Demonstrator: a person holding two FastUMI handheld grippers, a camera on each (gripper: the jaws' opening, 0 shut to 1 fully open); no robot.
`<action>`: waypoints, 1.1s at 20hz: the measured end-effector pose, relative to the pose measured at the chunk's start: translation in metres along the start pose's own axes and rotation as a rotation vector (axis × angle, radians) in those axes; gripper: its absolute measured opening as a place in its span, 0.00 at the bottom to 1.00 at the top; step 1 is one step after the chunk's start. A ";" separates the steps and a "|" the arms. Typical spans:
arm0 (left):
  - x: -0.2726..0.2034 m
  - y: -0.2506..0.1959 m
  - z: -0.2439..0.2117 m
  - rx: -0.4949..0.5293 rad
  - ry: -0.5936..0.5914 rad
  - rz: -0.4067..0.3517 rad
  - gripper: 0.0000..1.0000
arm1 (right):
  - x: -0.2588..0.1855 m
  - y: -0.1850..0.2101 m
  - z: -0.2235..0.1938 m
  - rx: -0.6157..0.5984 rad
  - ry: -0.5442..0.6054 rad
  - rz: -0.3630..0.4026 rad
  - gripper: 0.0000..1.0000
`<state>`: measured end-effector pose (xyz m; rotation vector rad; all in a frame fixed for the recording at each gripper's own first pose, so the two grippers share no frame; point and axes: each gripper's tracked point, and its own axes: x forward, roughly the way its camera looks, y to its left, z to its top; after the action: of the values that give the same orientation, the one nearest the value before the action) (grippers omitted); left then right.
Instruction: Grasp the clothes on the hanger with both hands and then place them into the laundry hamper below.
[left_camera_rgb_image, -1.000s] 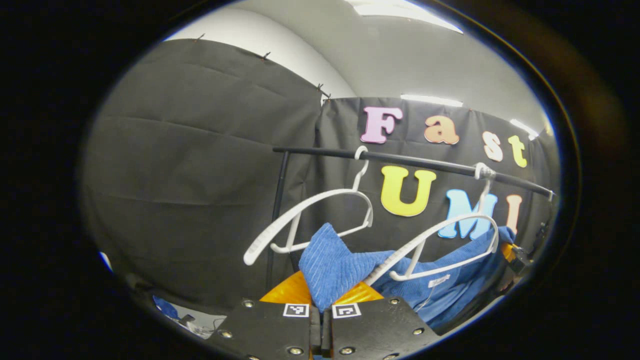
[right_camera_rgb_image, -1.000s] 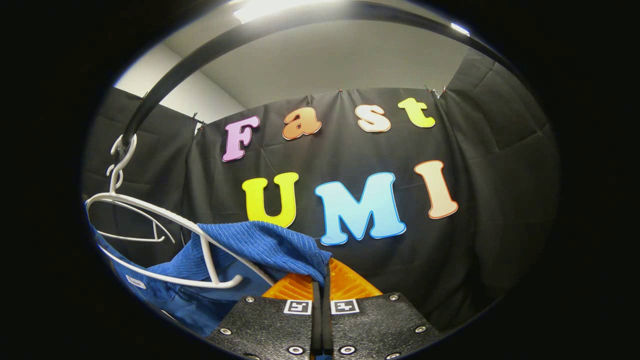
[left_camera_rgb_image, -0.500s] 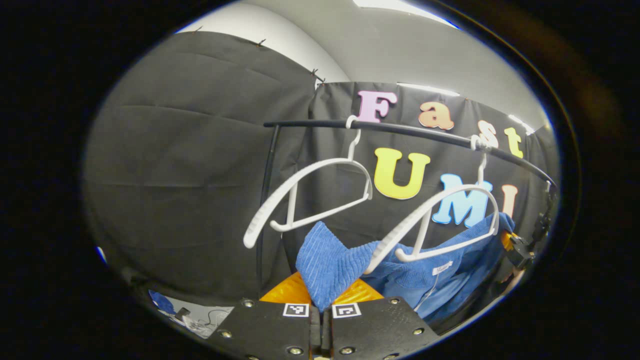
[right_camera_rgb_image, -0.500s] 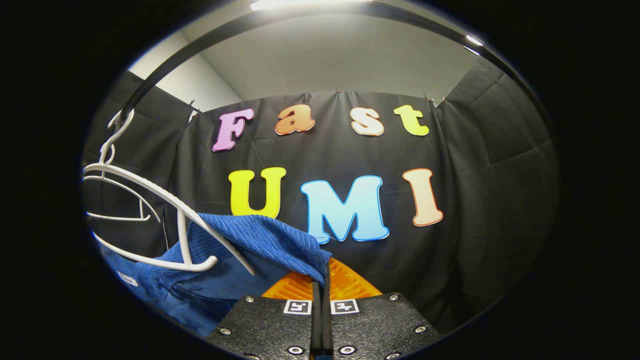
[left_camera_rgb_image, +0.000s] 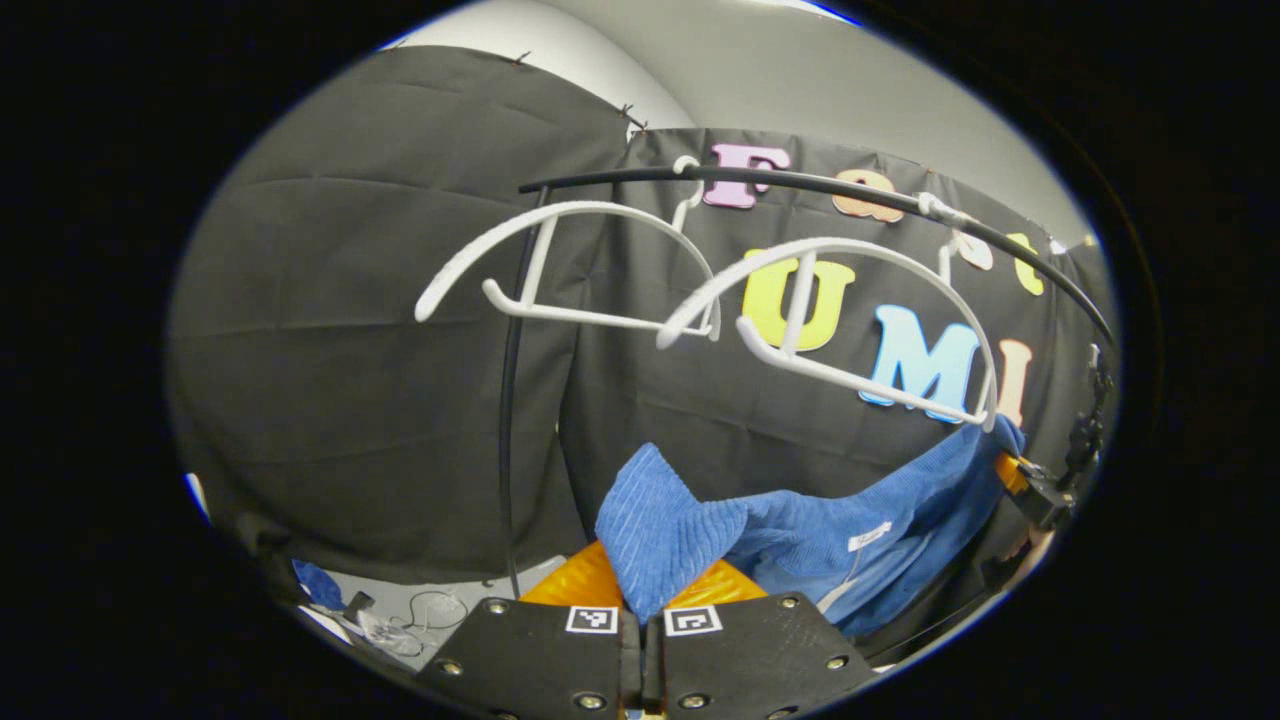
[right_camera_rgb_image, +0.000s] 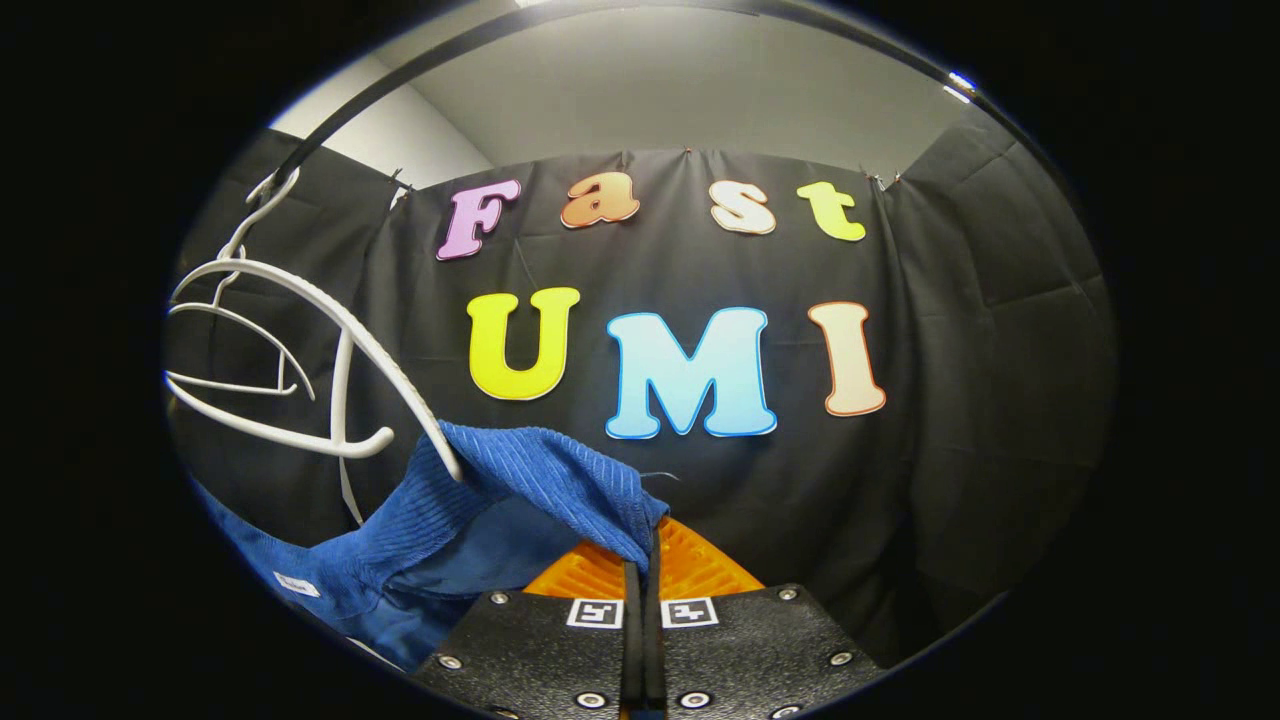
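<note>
Left gripper (left_camera_rgb_image: 641, 612): we are finding its jaws clenched on a corner of the blue garment (left_camera_rgb_image: 800, 525), the ribbed cloth standing up in a fold from between the fingers in the left gripper view.

Right gripper (right_camera_rgb_image: 640, 580): we are finding its jaws likewise clamped on another part of the same garment (right_camera_rgb_image: 520, 490), the cloth draping over to the left of the fingers in the right gripper view. We are also seeing this gripper (left_camera_rgb_image: 1030, 490) far off at the right edge of the left gripper view, gripping the far end of the cloth.

Blue garment: we are noting it hanging in a sagging span between the two grippers, a small white label (left_camera_rgb_image: 868, 536) showing on its inner side. It is lying below the hangers; in the right gripper view one hanger arm's tip is meeting the cloth's upper edge, and we cannot tell whether it is touching.

Nearer white hanger (left_camera_rgb_image: 850, 330): we are recording it hooked on the rail, bare along its top, tilted.

Second white hanger (left_camera_rgb_image: 560, 270): we are recording it bare, hooked on the same rail, just beside the first.

Black rail (left_camera_rgb_image: 820, 185): we are noting it running across above both hangers, with a black upright post (left_camera_rgb_image: 508, 430) going down at its left end.

Floor (left_camera_rgb_image: 420, 610): we are glimpsing a pale patch with a few small things at the lower left, too small to tell.
</note>
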<state>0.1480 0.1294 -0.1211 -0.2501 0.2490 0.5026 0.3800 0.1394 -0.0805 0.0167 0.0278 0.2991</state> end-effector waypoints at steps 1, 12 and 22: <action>-0.001 -0.002 -0.005 0.002 0.007 -0.001 0.03 | -0.001 -0.002 -0.003 -0.014 0.005 -0.005 0.00; -0.043 -0.005 -0.039 0.105 0.057 0.012 0.02 | -0.041 0.000 -0.040 0.009 0.098 0.048 0.00; -0.114 0.068 -0.101 0.062 0.180 0.000 0.02 | -0.133 0.008 -0.078 0.015 0.256 0.046 0.00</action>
<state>0.0000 0.1072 -0.1946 -0.2348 0.4390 0.4720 0.2482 0.1085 -0.1555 -0.0057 0.2838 0.3453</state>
